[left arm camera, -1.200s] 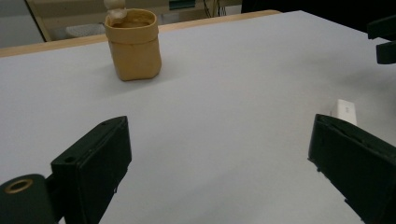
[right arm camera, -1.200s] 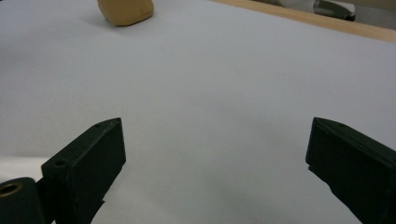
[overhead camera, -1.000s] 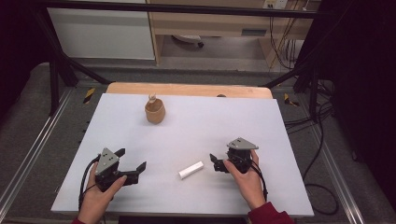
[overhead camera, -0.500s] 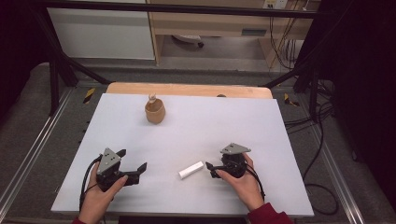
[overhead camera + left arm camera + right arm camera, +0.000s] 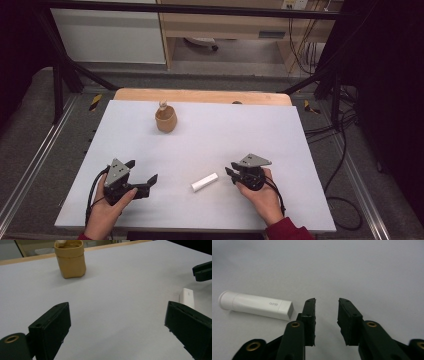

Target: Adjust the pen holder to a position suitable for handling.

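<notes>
A white tube (image 5: 204, 182) lies flat on the white table top (image 5: 240, 135), between my two grippers. My right gripper (image 5: 230, 175) rests just right of the tube; its jaws have just been closing and now stand a narrow gap apart with nothing between them. In the right gripper view the tube (image 5: 254, 305) lies left of the right gripper (image 5: 326, 301), outside its jaws. My left gripper (image 5: 142, 170) sits near the front left, open wide and empty. The left gripper view has the left gripper (image 5: 117, 307) facing a tan cup (image 5: 70, 260), with the tube (image 5: 187, 297) at the right.
The tan cup (image 5: 166, 119) stands at the back of the table with a pale object sticking out of it. A wooden edge (image 5: 200, 95) runs along the far side. Metal rails flank the table, and cables (image 5: 335, 150) hang at the right.
My right gripper's jaws have narrowed from wide open to a small gap, and it has shifted slightly toward the tube. The left gripper and the tube have not moved.
</notes>
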Motion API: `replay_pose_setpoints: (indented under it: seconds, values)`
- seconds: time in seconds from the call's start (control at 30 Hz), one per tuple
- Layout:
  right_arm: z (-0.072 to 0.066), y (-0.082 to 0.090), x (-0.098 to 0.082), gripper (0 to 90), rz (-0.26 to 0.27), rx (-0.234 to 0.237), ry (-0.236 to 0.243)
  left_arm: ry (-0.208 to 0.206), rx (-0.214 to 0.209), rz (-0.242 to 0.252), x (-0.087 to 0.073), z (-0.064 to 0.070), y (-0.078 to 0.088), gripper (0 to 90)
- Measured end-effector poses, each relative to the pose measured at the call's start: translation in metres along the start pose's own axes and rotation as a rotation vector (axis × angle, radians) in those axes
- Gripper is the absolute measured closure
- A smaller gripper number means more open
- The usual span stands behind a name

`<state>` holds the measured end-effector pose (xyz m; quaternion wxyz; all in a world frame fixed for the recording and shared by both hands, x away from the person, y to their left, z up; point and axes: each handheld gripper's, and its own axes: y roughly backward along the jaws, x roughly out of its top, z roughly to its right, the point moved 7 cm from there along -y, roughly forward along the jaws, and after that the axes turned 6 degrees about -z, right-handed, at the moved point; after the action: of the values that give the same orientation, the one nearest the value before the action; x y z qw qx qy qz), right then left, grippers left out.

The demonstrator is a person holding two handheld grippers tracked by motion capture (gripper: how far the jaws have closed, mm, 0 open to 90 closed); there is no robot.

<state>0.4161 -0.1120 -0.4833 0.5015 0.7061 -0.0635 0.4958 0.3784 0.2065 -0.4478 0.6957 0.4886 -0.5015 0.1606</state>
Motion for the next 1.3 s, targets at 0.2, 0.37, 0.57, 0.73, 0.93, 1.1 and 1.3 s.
replay_pose_setpoints:
  seconds: [0.2, 0.37, 0.57, 0.73, 0.93, 1.1, 1.3]
  values:
    - [0.004, -0.001, -0.003, 83.7, 0.002, -0.012, -0.01, -0.003, -0.007, -0.005, 0.0, 0.002, -0.001, 6.7]
    - [0.004, -0.003, -0.003, 88.7, 0.001, -0.008, -0.002, -0.008, -0.011, -0.009, 0.0, 0.004, -0.003, 6.8]
    - [-0.002, -0.01, -0.006, 90.0, -0.039, 0.026, -0.013, -0.015, -0.023, -0.019, -0.001, 0.01, -0.005, 6.9]
    - [-0.011, -0.016, -0.007, 90.0, -0.068, 0.059, -0.013, -0.024, -0.034, -0.027, -0.002, 0.014, -0.007, 7.1]
    - [-0.018, -0.019, -0.006, 90.0, -0.07, 0.081, -0.018, -0.024, -0.042, -0.033, -0.003, 0.015, -0.009, 7.1]
    - [-0.023, -0.024, -0.004, 90.0, -0.072, 0.092, -0.002, -0.031, -0.046, -0.034, -0.003, 0.017, -0.008, 7.3]
    - [-0.023, -0.025, -0.003, 90.0, -0.069, 0.098, 0.0, -0.031, -0.049, -0.033, -0.003, 0.017, -0.009, 7.3]
